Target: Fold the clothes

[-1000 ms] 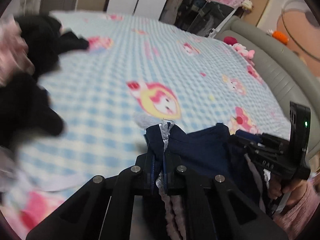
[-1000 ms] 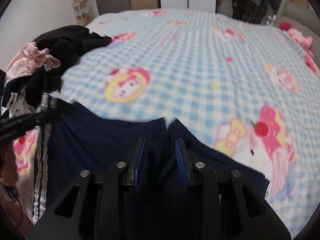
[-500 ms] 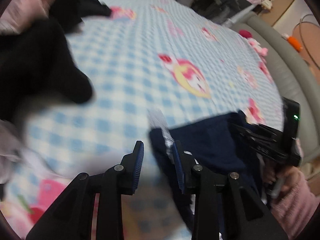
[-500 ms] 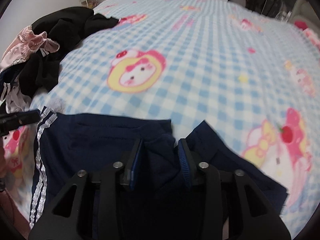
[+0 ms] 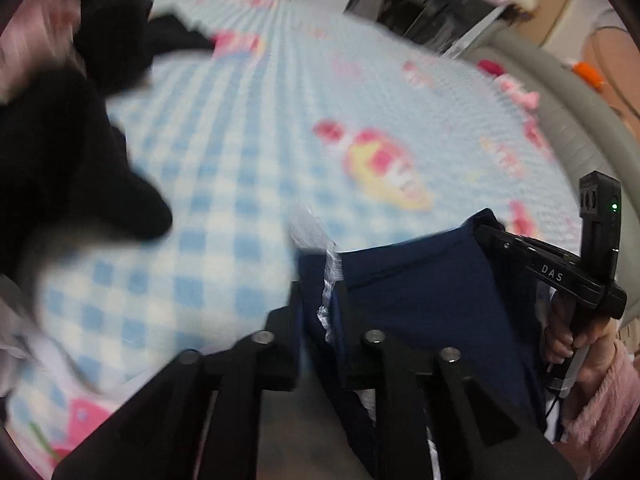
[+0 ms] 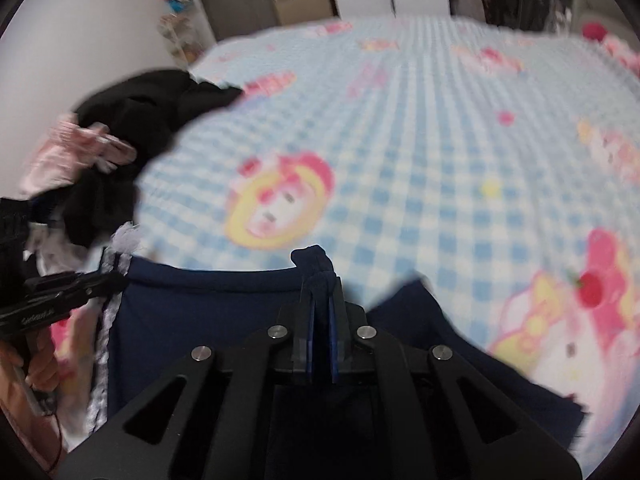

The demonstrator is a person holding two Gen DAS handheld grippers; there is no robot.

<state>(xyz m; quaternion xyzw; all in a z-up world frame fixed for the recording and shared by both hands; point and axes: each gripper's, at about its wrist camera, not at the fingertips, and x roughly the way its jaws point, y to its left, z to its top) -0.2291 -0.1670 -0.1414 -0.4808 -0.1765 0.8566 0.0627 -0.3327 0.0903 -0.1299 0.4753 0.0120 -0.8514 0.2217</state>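
A bed (image 6: 440, 128) under a blue-and-white checked sheet printed with pink cartoon figures fills both views. At its left edge lies a heap of black clothes (image 5: 60, 168) with a pink garment (image 6: 76, 152) among them. Across the near edge of the bed a navy garment (image 6: 208, 320) with white side stripes is stretched between the two grippers. The right gripper (image 6: 320, 312) has its jaws clenched on a bunched fold of the navy cloth at the upper hem. The left gripper (image 5: 320, 312) sits at the striped corner of the same garment; its jaws are closing, with the navy cloth and white stripe between them. The person's right hand (image 5: 572, 340), in a pink fleecy sleeve (image 5: 604, 408), grips the right tool's handle.
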